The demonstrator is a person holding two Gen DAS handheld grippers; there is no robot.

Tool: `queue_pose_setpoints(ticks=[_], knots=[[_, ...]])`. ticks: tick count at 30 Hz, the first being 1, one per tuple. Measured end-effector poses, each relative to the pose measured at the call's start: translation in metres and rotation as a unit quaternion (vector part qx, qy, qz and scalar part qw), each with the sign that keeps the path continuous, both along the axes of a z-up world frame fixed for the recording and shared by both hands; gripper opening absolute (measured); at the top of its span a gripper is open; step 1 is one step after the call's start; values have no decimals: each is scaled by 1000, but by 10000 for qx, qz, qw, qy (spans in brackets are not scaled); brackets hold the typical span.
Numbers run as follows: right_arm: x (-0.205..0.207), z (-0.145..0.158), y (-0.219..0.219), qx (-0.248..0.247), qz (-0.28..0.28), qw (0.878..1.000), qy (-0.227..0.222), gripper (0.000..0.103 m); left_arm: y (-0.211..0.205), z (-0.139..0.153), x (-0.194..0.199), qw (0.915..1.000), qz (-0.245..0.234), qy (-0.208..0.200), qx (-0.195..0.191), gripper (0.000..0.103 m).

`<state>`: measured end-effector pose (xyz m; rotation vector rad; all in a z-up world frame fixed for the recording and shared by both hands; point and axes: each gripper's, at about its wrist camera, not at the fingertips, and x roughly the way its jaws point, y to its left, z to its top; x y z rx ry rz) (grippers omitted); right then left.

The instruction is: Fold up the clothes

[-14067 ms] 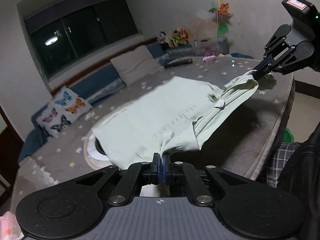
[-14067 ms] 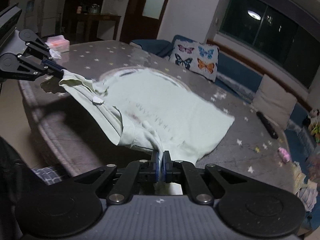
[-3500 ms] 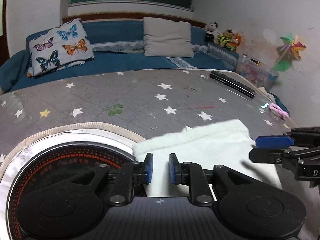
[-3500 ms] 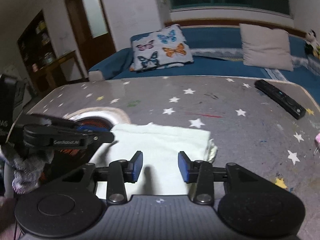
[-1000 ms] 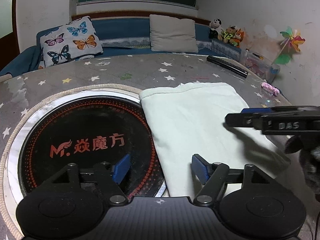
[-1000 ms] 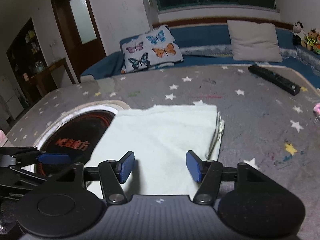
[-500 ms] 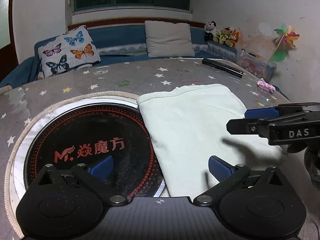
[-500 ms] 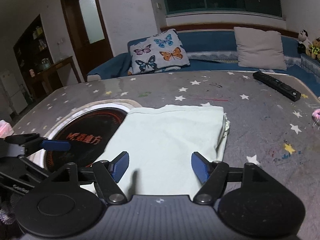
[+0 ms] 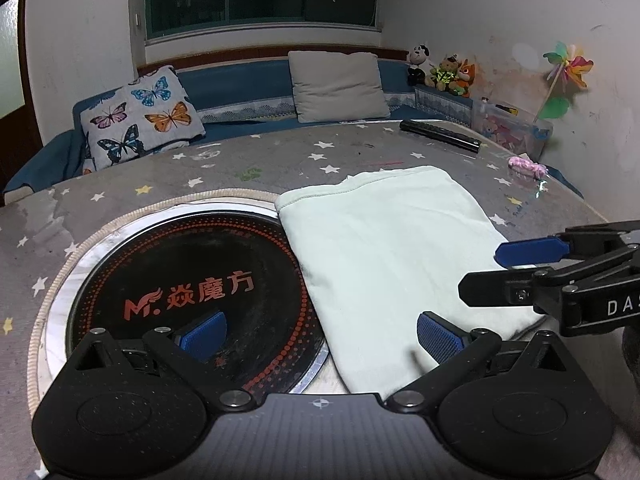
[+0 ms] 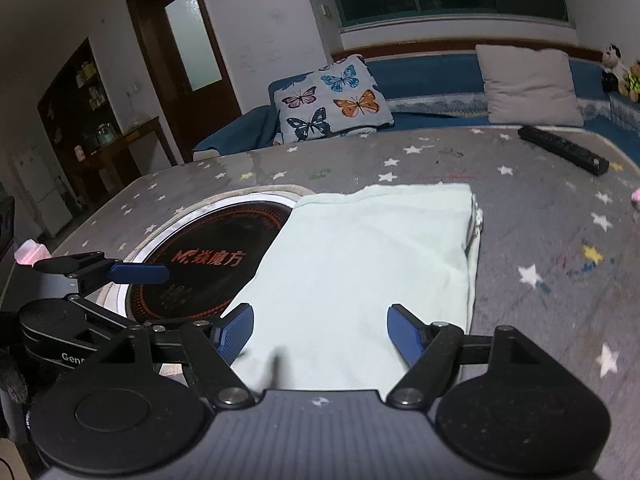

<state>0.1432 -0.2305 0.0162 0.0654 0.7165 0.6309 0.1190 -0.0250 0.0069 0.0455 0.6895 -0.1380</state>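
A pale green garment (image 9: 392, 248) lies folded into a flat rectangle on the grey star-patterned table; it also shows in the right wrist view (image 10: 360, 272). Its left edge overlaps the round black hotplate (image 9: 188, 280). My left gripper (image 9: 320, 334) is wide open and empty, above the garment's near left corner. My right gripper (image 10: 320, 330) is wide open and empty over the garment's near edge. Each gripper shows in the other's view, the right gripper (image 9: 520, 272) at the right and the left gripper (image 10: 120, 280) at the left.
A black remote (image 9: 440, 135) lies at the table's far right, also seen in the right wrist view (image 10: 562, 155). A small pink object (image 9: 526, 165) lies near the right edge. A blue sofa with a butterfly cushion (image 9: 140, 118) and grey pillow (image 9: 336, 86) stands behind.
Both grippers have opened wider and pulled back and up from the folded garment, which lies still on the table.
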Motion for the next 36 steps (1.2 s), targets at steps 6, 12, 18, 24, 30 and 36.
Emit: queue_pose_setpoints(ticks=[6, 12, 18, 24, 30, 36], knots=[[-2, -7, -1, 65, -112, 9998, 162, 78, 1, -1, -7, 10000, 26, 13, 38, 103], [-10, 2, -4, 143, -113, 9998, 84, 80, 6, 0, -12, 10000, 40, 31, 44, 103], [-19, -4, -10, 143, -173, 9996, 173, 82, 11, -3, -15, 9999, 57, 99, 14, 103], [-25, -7, -19, 311, -299, 9988, 230, 82, 18, -6, -19, 9998, 113, 153, 12, 103], [-28, -15, -34, 398, -514, 9973, 348, 82, 22, -9, -20, 9997, 182, 168, 59, 103], [-36, -12, -53, 477, -711, 9959, 299, 82, 22, -11, -21, 9995, 228, 183, 157, 103]])
